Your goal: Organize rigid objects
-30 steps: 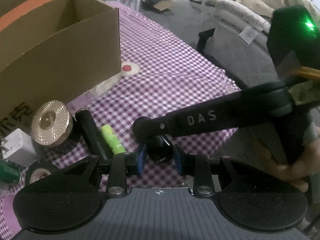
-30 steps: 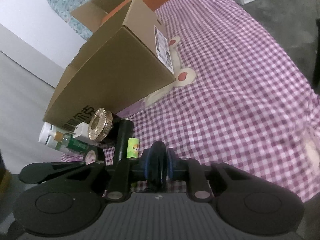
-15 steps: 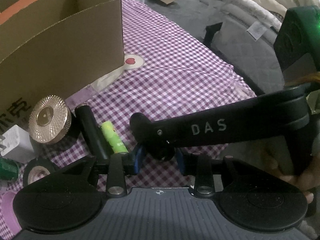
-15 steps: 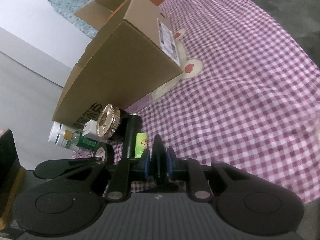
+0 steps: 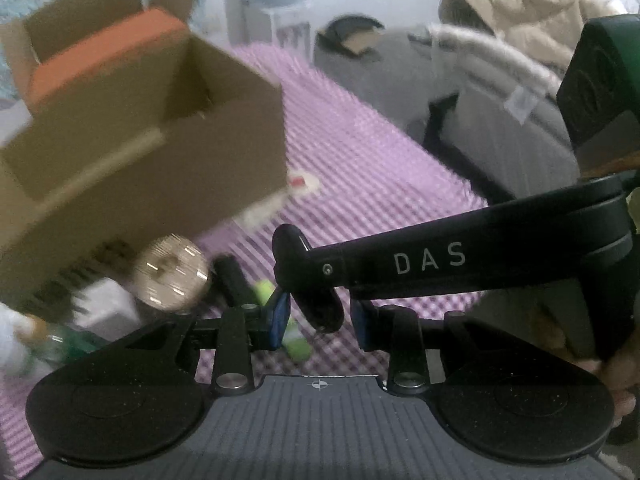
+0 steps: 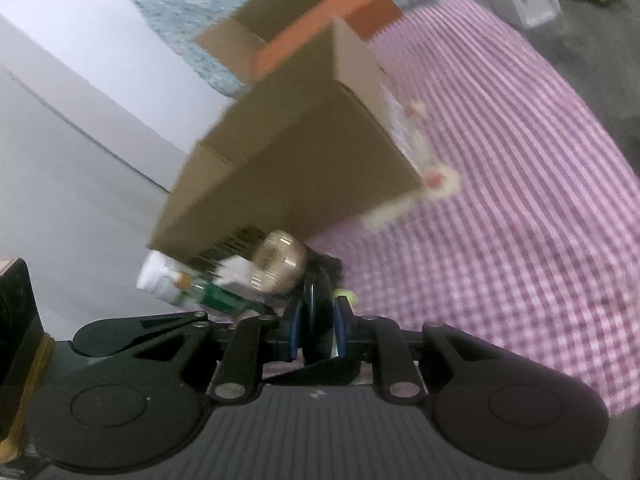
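A black disc [image 6: 316,300] is clamped edge-on between the pads of my right gripper [image 6: 316,320], which is shut on it. In the left wrist view the same disc [image 5: 324,308] hangs between the pads of my left gripper [image 5: 320,316], with a narrow gap on each side, so that gripper is open. The right gripper's finger [image 5: 432,260], marked DAS, crosses in from the right. Beyond stands an open cardboard box [image 5: 160,168] on the purple checked cloth [image 5: 360,168]. Both views are blurred.
At the box's foot lie a gold knurled disc [image 5: 170,278], a black cylinder [image 5: 234,280], a green tube [image 5: 298,344], a white block [image 5: 106,308] and a green bottle [image 6: 212,300]. Grey bedding and a beige coat [image 5: 520,20] lie to the right. A hand [image 5: 616,368] holds the right gripper.
Both grippers have risen with the black disc and tipped upward, so the box's open top now shows. The left pads stand slightly wider than a second ago.
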Motion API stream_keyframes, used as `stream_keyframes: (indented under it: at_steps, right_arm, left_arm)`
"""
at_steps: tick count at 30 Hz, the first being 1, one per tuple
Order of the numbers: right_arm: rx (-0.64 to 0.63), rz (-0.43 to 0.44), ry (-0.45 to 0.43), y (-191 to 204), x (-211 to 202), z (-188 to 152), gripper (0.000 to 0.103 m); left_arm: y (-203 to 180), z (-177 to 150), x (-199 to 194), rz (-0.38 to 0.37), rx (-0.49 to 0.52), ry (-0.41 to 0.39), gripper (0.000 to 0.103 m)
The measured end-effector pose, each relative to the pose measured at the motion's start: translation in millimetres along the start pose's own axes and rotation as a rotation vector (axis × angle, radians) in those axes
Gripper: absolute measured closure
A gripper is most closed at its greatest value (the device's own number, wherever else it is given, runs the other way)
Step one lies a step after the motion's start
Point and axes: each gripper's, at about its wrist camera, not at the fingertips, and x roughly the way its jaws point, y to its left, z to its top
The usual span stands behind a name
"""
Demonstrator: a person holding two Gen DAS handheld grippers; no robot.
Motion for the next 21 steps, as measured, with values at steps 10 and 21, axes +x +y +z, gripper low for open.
stream_keyframes:
  at_steps: [10, 21]
  right_arm:
    - [-0.21, 0.14, -0.027, 96, 25, 68, 0.084]
    - [-0.172, 0.152, 0.243, 137, 178, 168, 0.085]
  left_arm:
    - [76, 43, -67, 0.162, -0.123, -0.094, 0.071]
    - [194, 93, -5, 0.235, -0.313, 0.081, 0.07]
